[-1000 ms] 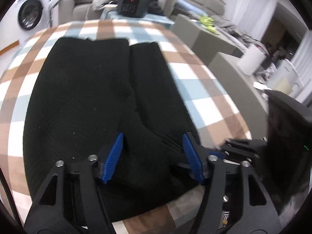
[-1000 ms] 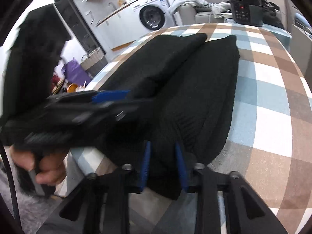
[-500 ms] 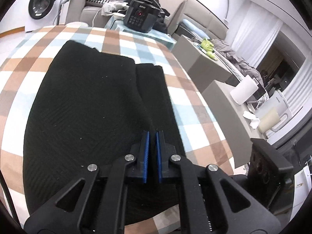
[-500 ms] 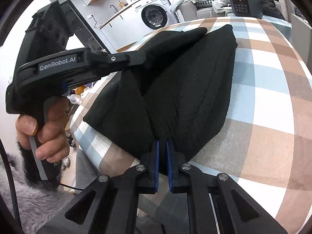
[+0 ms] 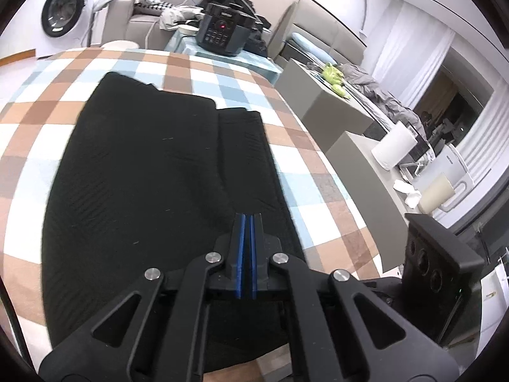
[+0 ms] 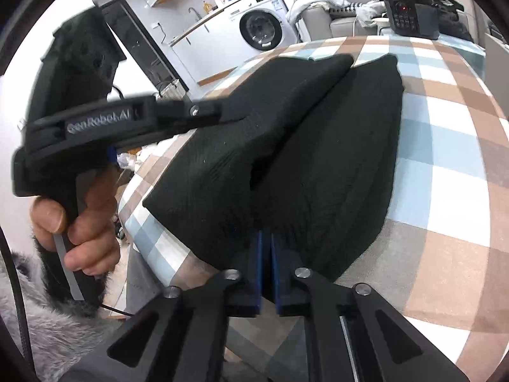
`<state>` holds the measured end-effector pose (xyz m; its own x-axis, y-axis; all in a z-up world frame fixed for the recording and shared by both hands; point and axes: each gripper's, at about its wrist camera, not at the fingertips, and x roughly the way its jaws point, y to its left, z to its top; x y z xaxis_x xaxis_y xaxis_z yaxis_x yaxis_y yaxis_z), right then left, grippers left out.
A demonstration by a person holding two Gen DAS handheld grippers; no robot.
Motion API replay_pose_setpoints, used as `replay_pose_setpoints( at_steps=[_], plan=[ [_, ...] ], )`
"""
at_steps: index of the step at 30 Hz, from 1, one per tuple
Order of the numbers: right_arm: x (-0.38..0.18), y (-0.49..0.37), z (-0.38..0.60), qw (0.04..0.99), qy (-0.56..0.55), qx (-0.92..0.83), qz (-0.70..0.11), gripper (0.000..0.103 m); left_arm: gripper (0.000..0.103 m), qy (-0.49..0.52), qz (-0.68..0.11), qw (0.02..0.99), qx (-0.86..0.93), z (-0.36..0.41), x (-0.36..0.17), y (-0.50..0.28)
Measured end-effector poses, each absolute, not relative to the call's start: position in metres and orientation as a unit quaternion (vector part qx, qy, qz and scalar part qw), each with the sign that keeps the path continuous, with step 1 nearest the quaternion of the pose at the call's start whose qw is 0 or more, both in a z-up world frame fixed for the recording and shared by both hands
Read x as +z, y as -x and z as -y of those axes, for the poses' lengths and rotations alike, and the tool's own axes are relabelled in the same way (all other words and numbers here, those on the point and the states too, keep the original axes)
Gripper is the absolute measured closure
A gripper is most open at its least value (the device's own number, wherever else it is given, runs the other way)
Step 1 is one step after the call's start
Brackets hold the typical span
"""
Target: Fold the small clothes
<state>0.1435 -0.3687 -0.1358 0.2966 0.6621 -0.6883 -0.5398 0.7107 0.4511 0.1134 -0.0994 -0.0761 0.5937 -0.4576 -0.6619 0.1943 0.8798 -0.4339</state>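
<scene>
A black knit garment (image 5: 143, 184) lay spread over a table covered in a brown, blue and white checked cloth (image 5: 35, 127), reaching from near the table's front edge toward its far side.

In the left wrist view, a white washing machine (image 5: 63, 9) stood at the far left beyond the table. The garment's wide left panel lay mostly flat, with a narrower strip alongside its right edge. The left gripper (image 5: 247, 222) was pinched closed on a raised ridge of this fabric near the table's front edge, its blue pads (image 5: 242, 248) pressed nearly together. Past the table's far edge sat a black multicooker (image 5: 222, 33) on a pale blue cloth. To the right stood grey cabinets with a white paper roll (image 5: 393, 149) on top.

In the right wrist view, a bare hand (image 6: 79, 222) at the left held the left gripper's black handle, whose fingers reached into a lifted fold of the garment. The lifted left panel stood up off the table, while the right panel lay flat. The right gripper (image 6: 266, 238) was clamped shut on the garment's near hem at the table's front edge.
</scene>
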Motion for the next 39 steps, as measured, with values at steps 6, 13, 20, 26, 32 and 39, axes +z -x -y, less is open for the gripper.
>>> replay_pose_setpoints(
  at_steps=[6,13,20,26,32,39],
  plan=[
    [-0.145,-0.139,0.38,0.792,-0.055,0.346,-0.5,0.092,0.103,0.169,-0.41,0.882,-0.157,0.071,-0.08,-0.107],
    [-0.115,-0.145,0.376,0.822,-0.095,0.342,-0.445,0.058,0.079,0.174,-0.419,0.88,-0.139,0.049,-0.09,-0.101],
    [-0.144,-0.213,0.34,0.815,-0.144,0.302,-0.473,0.058,0.056,0.161,-0.423,0.885,-0.11,0.034,-0.095,-0.093],
    [-0.152,-0.252,0.32,0.805,-0.167,0.285,-0.493,0.096,0.044,0.167,-0.414,0.892,-0.068,0.003,-0.095,-0.084],
    [-0.075,-0.219,0.337,0.86,-0.115,0.274,-0.415,0.097,0.044,0.182,-0.398,0.897,-0.057,-0.022,-0.087,-0.081],
    [-0.137,-0.233,0.36,0.818,-0.118,0.228,-0.515,0.09,0.044,0.154,-0.431,0.886,-0.074,-0.001,-0.103,-0.092]
  ],
)
